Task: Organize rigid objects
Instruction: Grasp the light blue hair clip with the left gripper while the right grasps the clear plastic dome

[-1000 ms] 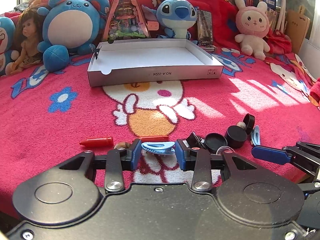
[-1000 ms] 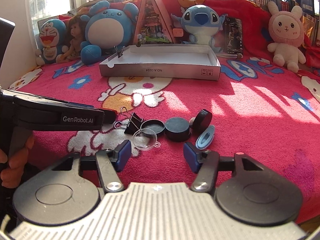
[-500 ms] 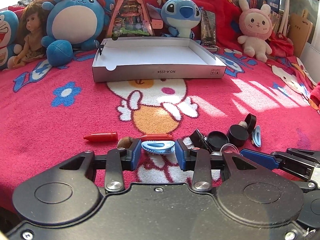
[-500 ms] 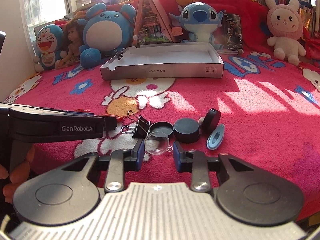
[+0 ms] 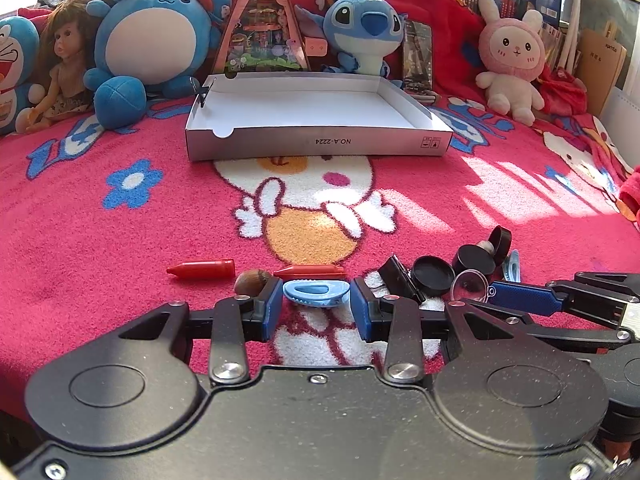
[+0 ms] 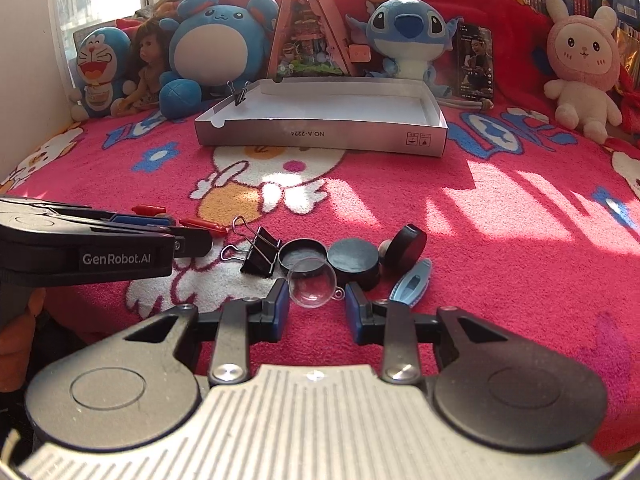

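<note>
My left gripper [image 5: 317,307] is shut on a light-blue hair clip [image 5: 316,292], low over the red blanket. My right gripper [image 6: 316,306] has a clear plastic dome [image 6: 310,285] between its pads, touching both, and its jaws are opening. Around the dome lie a black binder clip [image 6: 260,257], an open black lid [image 6: 300,256], a black round tub [image 6: 354,261], a tilted black cap [image 6: 408,245] and a second blue hair clip [image 6: 412,286]. Two red crayon pieces [image 5: 202,269] [image 5: 310,270] and a brown nut [image 5: 250,280] lie by the left gripper. An empty white box [image 5: 320,142] stands beyond.
Plush toys [image 5: 152,36], a doll [image 5: 60,64] and a triangular toy house [image 5: 264,28] line the back behind the box. A small binder clip [image 6: 240,96] sits on the box's left wall. A hand [image 6: 24,320] holds the left gripper at the left edge of the right wrist view.
The right gripper's jaws went from wide apart to close around the clear dome. The left gripper kept its hold on the blue hair clip and stayed in place.
</note>
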The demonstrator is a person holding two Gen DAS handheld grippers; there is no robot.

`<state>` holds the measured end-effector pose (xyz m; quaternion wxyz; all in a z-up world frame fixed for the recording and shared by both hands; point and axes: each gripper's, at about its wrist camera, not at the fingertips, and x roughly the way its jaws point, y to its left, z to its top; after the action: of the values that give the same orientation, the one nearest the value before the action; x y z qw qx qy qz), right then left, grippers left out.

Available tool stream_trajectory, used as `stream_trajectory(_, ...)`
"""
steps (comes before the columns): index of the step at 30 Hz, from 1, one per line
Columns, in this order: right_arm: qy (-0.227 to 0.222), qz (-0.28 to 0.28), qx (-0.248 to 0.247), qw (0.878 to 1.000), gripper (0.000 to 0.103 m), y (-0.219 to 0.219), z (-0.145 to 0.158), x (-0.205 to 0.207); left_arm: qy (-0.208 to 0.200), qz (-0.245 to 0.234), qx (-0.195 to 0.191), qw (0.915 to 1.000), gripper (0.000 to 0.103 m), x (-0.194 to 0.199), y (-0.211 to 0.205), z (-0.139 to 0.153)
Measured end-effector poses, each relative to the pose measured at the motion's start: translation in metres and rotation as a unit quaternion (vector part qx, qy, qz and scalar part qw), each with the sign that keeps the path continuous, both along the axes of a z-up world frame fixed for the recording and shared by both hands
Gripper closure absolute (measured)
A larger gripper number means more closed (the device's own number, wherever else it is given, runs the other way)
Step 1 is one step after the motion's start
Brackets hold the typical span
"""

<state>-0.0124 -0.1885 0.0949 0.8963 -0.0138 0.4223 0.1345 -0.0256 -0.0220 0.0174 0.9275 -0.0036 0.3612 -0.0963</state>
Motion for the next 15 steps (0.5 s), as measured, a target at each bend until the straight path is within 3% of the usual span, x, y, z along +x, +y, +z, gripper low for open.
stream_trajectory(2,-0.008,0.000,-0.017,1.000,0.046,-0.0004,0.0008,0.0002,0.000,0.000,0.000,1.0000,0.068,-0.0004,-0.0002,-0.0001)
stream_trajectory(3,-0.010,-0.001,-0.022,1.000,0.045,-0.0006,0.0014,-0.0003,0.000,0.000,0.001,1.0000,0.068,-0.0005,-0.0002,-0.0001)
stream_trajectory(11,-0.017,-0.018,-0.006,1.000,0.044,0.0012,0.0095,-0.0089,0.000,0.001,0.000,1.0000,0.068,-0.0003,-0.0001,0.0000)
stream_trajectory(15,-0.018,-0.062,0.005,0.998,0.041,0.0056,0.0073,-0.0078,0.001,0.003,-0.004,1.0000,0.068,-0.0006,-0.0009,-0.0004)
